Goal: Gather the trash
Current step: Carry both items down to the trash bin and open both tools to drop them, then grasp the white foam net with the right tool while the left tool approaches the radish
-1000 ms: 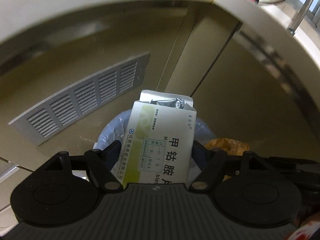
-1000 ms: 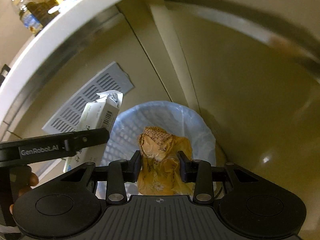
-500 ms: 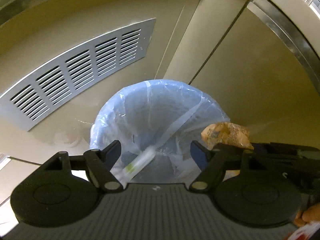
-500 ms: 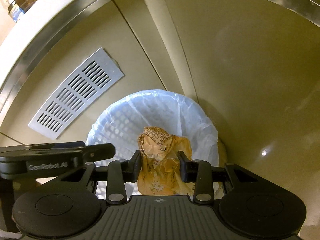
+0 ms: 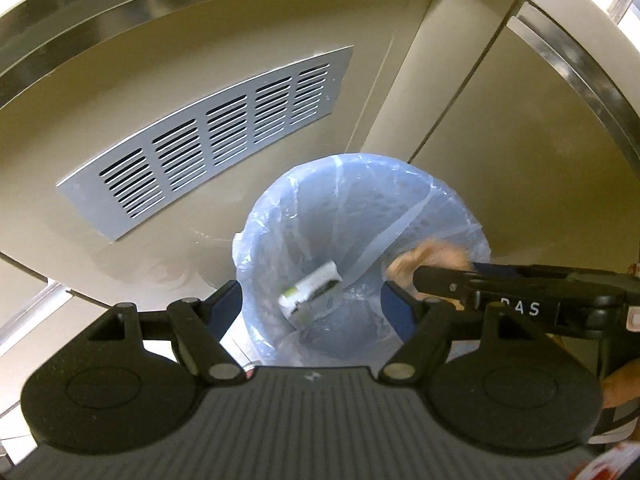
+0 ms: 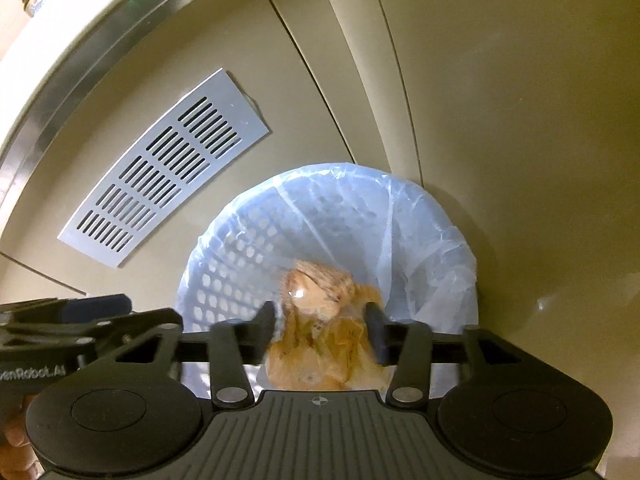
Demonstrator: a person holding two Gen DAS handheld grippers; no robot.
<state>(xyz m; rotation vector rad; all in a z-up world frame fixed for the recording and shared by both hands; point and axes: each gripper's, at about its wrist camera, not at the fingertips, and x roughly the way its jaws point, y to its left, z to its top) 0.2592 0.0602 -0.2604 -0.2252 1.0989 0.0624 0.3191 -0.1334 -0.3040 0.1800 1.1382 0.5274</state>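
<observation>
Both hand-held grippers over the lined trash bin

The left hand-held gripper [image 5: 312, 300] has its jaws spread apart with nothing between them; a white medicine box [image 5: 310, 294] lies inside the bag-lined trash bin [image 5: 416, 188]; the right hand-held gripper [image 6: 320, 326] is above the bin's near rim, fingers beside a crumpled orange wrapper [image 6: 320, 320], blurred; whether it is clamped I cannot tell.

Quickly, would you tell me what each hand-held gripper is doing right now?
Left hand-held gripper: open, holding nothing.
Right hand-held gripper: closed on the yellow wrapper.
</observation>
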